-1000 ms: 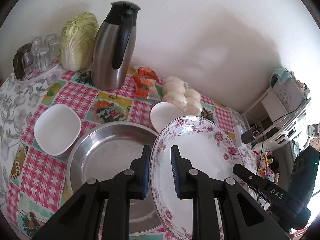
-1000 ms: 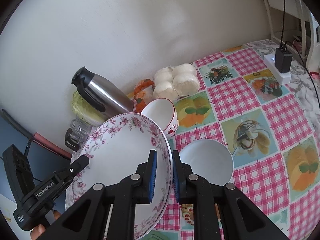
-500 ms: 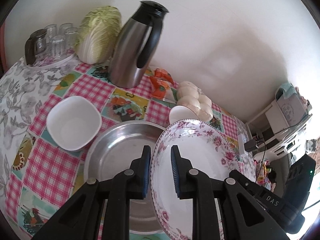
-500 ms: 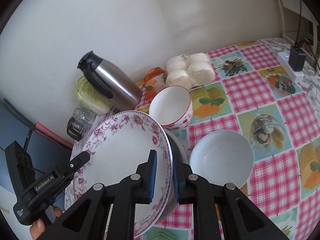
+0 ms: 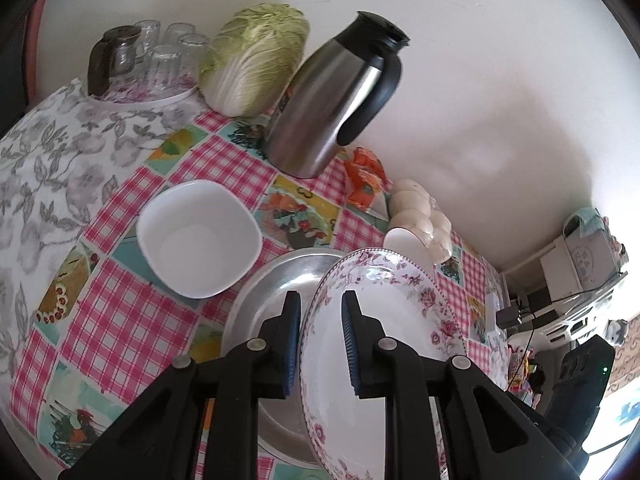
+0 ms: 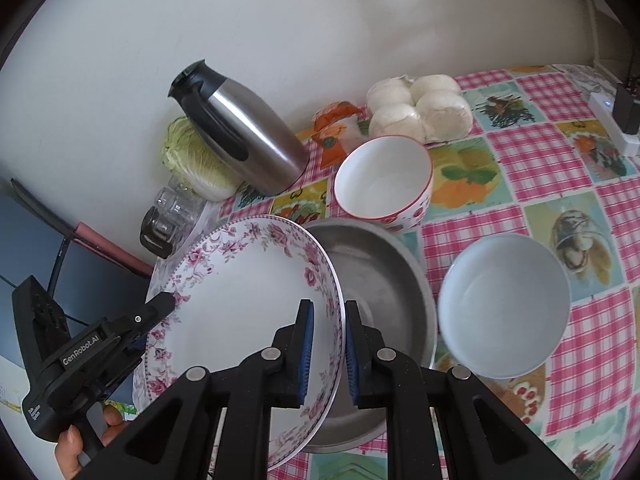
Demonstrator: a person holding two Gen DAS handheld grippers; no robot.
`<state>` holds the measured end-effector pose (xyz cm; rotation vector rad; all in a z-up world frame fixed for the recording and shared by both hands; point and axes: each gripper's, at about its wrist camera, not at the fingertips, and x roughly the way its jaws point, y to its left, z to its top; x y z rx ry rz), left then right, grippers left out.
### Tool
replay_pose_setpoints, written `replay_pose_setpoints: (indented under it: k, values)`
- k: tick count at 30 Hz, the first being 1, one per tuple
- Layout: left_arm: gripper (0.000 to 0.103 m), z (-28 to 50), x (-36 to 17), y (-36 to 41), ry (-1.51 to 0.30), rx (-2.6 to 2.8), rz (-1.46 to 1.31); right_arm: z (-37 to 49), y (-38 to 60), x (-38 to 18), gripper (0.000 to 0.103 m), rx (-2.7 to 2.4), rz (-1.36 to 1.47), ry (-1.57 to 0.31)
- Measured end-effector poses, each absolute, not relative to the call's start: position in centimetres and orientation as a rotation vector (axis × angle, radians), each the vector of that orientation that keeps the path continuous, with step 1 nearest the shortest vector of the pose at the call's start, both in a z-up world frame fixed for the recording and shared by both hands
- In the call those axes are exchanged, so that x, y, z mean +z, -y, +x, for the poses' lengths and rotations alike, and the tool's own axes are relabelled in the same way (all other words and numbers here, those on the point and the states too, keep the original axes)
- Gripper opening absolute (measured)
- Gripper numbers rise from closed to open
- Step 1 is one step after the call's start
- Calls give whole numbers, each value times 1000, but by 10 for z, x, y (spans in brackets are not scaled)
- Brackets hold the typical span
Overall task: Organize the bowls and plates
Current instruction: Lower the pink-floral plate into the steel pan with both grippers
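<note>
Both grippers carry the floral plate [image 6: 240,292] between them, tilted on edge above the steel pan [image 6: 380,272]. The left gripper [image 5: 320,336] straddles one rim with a small gap showing at its pads, so whether it truly pinches I cannot tell; the right gripper [image 6: 325,344] is narrowed onto the opposite rim, holding it. This looks like the stacking step: the plate going into the pan. Next it needs levelling and lowering squarely, then both letting go together. The white square bowl [image 5: 200,236], the red-rimmed bowl [image 6: 384,176] and the pale round bowl [image 6: 504,304] wait on the tabletop [image 6: 560,168].
</note>
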<state>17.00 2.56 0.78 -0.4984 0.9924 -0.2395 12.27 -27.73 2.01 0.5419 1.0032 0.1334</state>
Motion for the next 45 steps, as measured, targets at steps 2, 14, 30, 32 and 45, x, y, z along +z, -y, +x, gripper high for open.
replay_pose_setpoints:
  k: [2,14,30,32,45]
  values:
    - [21,171,6,-28,-996,-234,-502,124,275,18,16,135,545,-1009]
    - [21,182,-16,-29,-1060,-191,-488,136,269,-4,18,133,551,-1061]
    - [21,194,-51,-15,-1169,-192,-473,141,284,-38,18,90,577,-1138]
    - [21,195,-55,-14,-1179,-194,-478,141,285,-40,18,85,576,-1144]
    - [21,201,-72,-11,-1213,-178,-459,144,287,-60,18,55,575,-1189]
